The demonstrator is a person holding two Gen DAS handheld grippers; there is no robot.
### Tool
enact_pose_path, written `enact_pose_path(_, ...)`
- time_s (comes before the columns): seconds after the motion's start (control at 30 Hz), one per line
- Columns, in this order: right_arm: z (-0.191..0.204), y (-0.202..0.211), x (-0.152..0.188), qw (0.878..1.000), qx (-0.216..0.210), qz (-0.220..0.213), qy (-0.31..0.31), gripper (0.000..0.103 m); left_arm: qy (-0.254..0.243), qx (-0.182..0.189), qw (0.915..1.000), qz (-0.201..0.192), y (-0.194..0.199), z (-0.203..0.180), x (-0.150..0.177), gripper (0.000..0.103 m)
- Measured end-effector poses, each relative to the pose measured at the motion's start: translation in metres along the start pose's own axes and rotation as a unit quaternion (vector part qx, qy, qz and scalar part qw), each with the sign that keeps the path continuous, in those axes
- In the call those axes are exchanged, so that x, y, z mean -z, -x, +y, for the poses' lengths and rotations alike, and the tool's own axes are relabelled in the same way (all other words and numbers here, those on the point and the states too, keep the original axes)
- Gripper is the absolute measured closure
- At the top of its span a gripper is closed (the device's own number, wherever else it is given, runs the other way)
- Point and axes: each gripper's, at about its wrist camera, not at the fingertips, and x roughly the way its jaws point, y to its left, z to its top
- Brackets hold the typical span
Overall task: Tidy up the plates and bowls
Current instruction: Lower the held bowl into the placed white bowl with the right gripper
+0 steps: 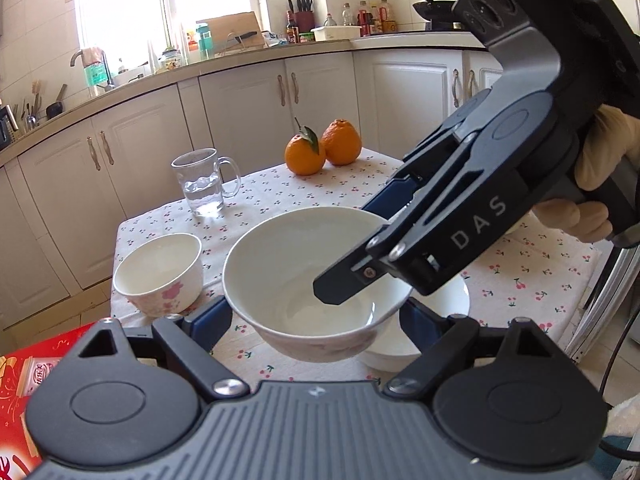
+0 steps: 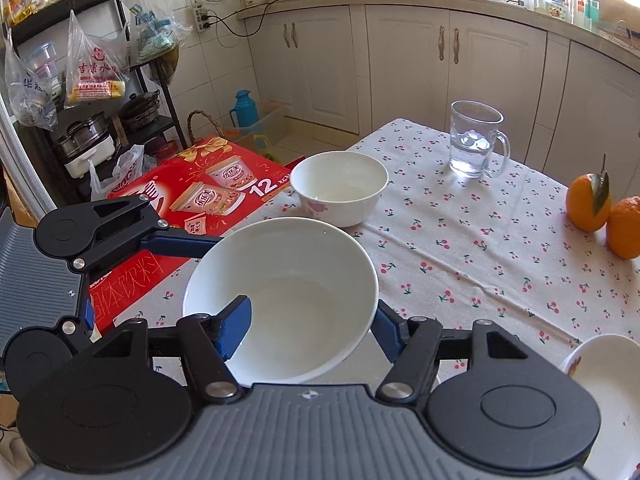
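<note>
A large white bowl (image 1: 304,280) (image 2: 288,300) hangs above the cherry-print tablecloth (image 1: 520,280), over a white plate (image 1: 448,308). My right gripper (image 1: 360,256) (image 2: 312,316) is shut on its rim, one finger inside the bowl and one outside. My left gripper (image 1: 316,324) is open, its blue fingers (image 1: 208,320) on either side of the bowl's base, apart from it. The left gripper also shows in the right wrist view (image 2: 120,240). A smaller white bowl with pink flowers (image 1: 160,272) (image 2: 340,186) stands on the table to the left.
A glass mug of water (image 1: 202,182) (image 2: 476,142) and two oranges (image 1: 320,148) (image 2: 604,208) stand at the far side. A red carton (image 2: 192,216) lies beside the table. Another white dish (image 2: 612,392) sits at the near right. Kitchen cabinets (image 1: 240,108) lie behind.
</note>
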Motion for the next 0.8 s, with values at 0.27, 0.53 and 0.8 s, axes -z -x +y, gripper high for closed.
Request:
enact_pose_path(0.27,-0.016,0.024,0.021,1.000,0.019,-0.009,-0.021,0.032,-0.010,0.023,0.9997,0.001,-0.011,-0.021,-0.008,0.013)
enact_pose_path(0.53,-0.028,0.029,0.035,0.999,0.031,-0.006,-0.037,0.032,-0.009,0.040,0.9991,0.011,-0.024,-0.030,-0.009,0.013)
enact_pose_path(0.8,-0.030,0.025,0.041,0.999,0.029,-0.001,-0.043,0.032,-0.007,0.044,0.9987,0.024,-0.028,-0.030,-0.005,0.013)
